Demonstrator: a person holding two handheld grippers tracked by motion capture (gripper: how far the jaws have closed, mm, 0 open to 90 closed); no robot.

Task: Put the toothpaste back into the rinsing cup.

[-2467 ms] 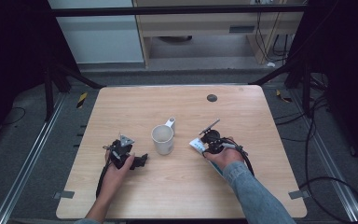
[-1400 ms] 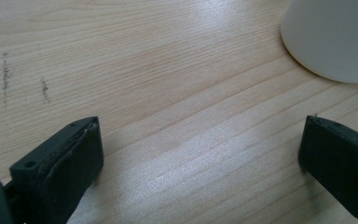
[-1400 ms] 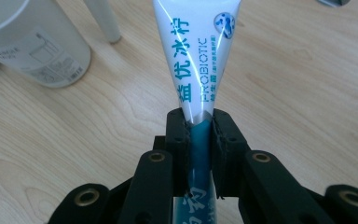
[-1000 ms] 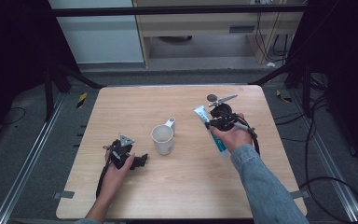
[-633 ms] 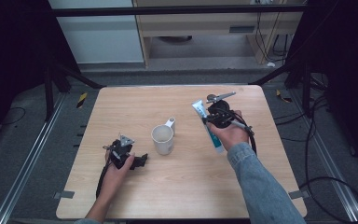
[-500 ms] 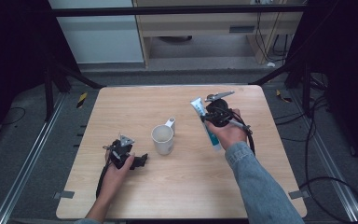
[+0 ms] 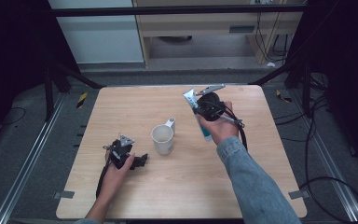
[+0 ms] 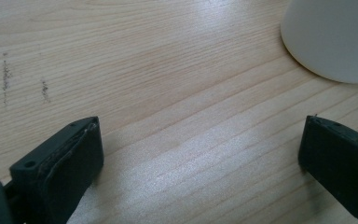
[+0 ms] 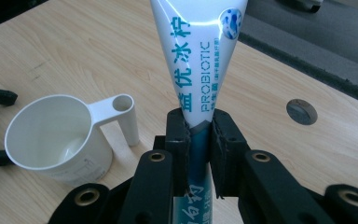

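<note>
A white and teal toothpaste tube point(image 7: 204, 127) point(image 9: 199, 65) is held up above the table's back right part, its flat crimped end pointing away from the person. My right gripper point(image 7: 199, 108) point(image 9: 199, 123) is shut on the tube's middle. A white plastic cup point(image 7: 162, 138) point(image 9: 58, 140) with a handle stands upright and empty at the table's middle, left of the tube. My left gripper point(image 7: 141, 160) point(image 8: 200, 140) rests low on the wood at the front left, open, nothing between its jaws. The cup's base point(image 8: 335, 37) sits just beyond its right jaw.
The wooden table point(image 7: 144, 200) has a dark round hole point(image 9: 301, 111) near its back right corner. Black cables trail from both grippers. Metal rails and dark floor surround the table.
My right gripper has lifted the tube from beside the cup up toward the table's back right, then drifted slightly left. The left gripper and cup have stayed put.
</note>
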